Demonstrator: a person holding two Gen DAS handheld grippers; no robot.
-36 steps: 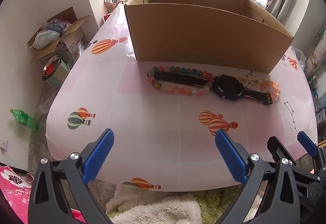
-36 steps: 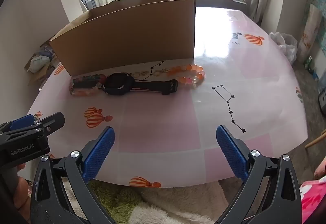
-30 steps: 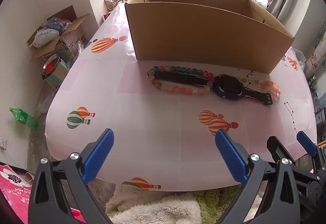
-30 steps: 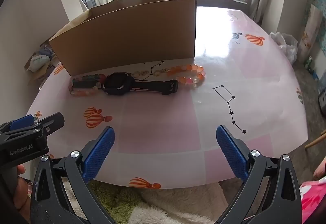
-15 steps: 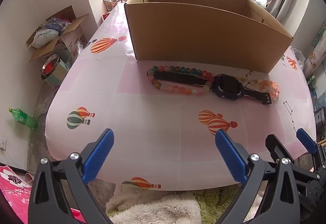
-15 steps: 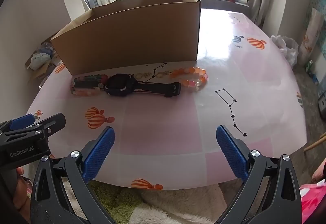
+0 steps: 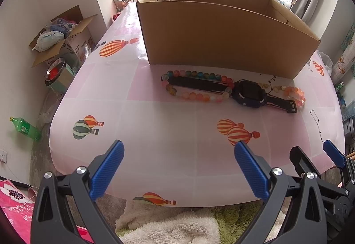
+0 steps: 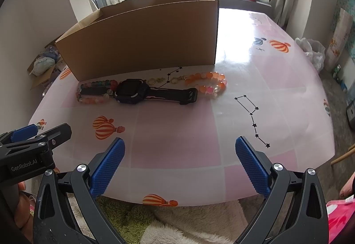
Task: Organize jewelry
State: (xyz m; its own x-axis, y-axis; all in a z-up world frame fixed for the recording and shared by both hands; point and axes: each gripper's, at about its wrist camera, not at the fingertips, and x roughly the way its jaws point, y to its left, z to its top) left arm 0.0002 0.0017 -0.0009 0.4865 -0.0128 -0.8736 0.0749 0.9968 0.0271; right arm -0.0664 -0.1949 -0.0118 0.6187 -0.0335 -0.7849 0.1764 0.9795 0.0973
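A dark smartwatch [image 7: 251, 96] [image 8: 133, 90] lies flat on the pink balloon-print table [image 7: 155, 133], in front of an open cardboard box [image 7: 221, 33] [image 8: 144, 37]. Its left strap runs through a multicoloured bead bracelet [image 7: 193, 86] [image 8: 94, 93]. An orange bead bracelet [image 7: 295, 93] [image 8: 210, 84] lies by its right strap end, with small gold rings [image 8: 155, 81] beside it. My left gripper [image 7: 178, 170] hangs open over the table's near edge, well short of the jewelry. My right gripper [image 8: 179, 165] is open too, to the right of the left one, nothing between its fingers.
Left of the table on the floor are an open carton with bags [image 7: 60, 31], a metal bowl [image 7: 55, 71] and a green bottle [image 7: 24, 128]. A fluffy rug [image 7: 177, 226] lies below the near edge. A white plastic bag [image 8: 312, 51] sits off the table's right side.
The right wrist view has shifted a little, so the box and jewelry sit slightly lower and further right. The left gripper has hardly moved. Both stay open.
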